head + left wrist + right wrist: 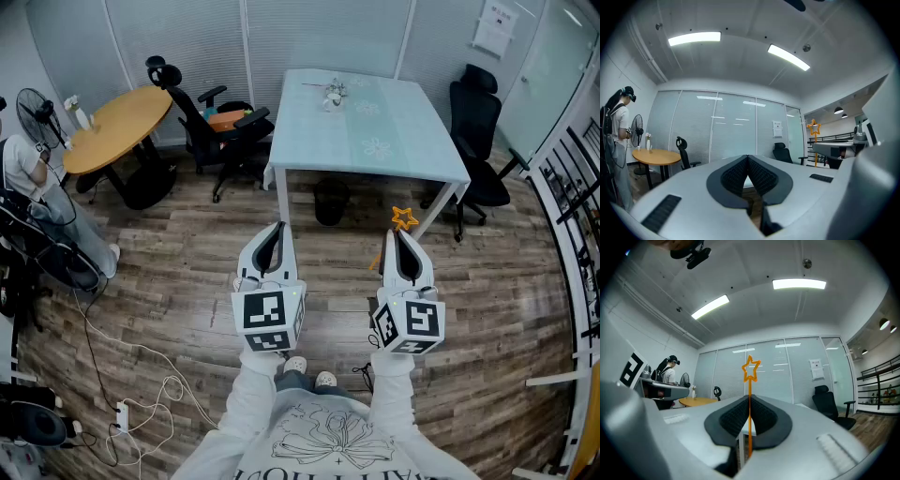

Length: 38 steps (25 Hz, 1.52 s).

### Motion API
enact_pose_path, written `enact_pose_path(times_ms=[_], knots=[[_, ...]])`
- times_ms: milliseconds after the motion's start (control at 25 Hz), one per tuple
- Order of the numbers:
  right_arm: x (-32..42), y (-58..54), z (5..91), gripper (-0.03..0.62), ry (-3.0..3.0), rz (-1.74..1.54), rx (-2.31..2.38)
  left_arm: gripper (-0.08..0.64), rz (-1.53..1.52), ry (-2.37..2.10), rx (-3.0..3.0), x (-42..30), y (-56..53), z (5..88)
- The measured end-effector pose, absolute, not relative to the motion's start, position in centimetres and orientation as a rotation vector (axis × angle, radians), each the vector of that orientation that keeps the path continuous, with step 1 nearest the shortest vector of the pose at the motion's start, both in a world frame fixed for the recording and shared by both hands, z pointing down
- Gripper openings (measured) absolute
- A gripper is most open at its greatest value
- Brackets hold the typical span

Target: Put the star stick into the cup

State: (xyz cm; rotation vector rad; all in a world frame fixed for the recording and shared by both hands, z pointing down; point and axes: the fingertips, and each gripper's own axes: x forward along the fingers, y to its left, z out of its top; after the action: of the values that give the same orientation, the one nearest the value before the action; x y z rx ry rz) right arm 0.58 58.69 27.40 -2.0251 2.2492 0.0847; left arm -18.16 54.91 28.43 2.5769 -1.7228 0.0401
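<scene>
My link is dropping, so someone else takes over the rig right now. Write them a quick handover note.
Left tongs: shut, nothing between them.
Right tongs: shut on the star stick, star end sticking out past the tips.
Table: some way ahead, not yet reached. A small thing sits near its far edge, too small to tell whether it is the cup.
Done: stick is in the grip.
Left: go to the table, find the cup, put the stick in.

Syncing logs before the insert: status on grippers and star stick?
Right gripper shut on orange star-topped stick, star end past the tips. Left gripper shut, empty. Pale blue table ahead, apart; cup not identifiable.
</scene>
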Motion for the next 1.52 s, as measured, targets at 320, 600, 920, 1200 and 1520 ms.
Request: enact_pose_path(times_ms=[320, 600, 920, 1200, 1520], knots=[[0.3, 58.6, 27.6, 0.015, 2.255, 0.090, -2.022, 0.006, 0.043, -1.724, 2.581, -18.2, 54.8, 28.6], [-0.4, 57.0, 27.9, 0.015, 2.246, 0.072, -2.008, 0.006, 0.040, -1.720, 2.583, -19.0, 53.3, 28.8], [-1.5, 53.9, 28.0, 0.015, 2.214, 0.083, -2.030, 0.006, 0.038, -1.710, 2.601, -20.8, 49.9, 29.0], [-1.9, 52.0, 28.6, 0.015, 2.189, 0.064, -2.063, 0.006, 0.037, -1.677, 2.619, -21.5, 47.3, 29.4], [-1.9, 48.5, 29.5, 0.015, 2.201, 0.034, -2.066, 0.006, 0.062, -1.656, 2.612, -20.9, 44.0, 30.5]])
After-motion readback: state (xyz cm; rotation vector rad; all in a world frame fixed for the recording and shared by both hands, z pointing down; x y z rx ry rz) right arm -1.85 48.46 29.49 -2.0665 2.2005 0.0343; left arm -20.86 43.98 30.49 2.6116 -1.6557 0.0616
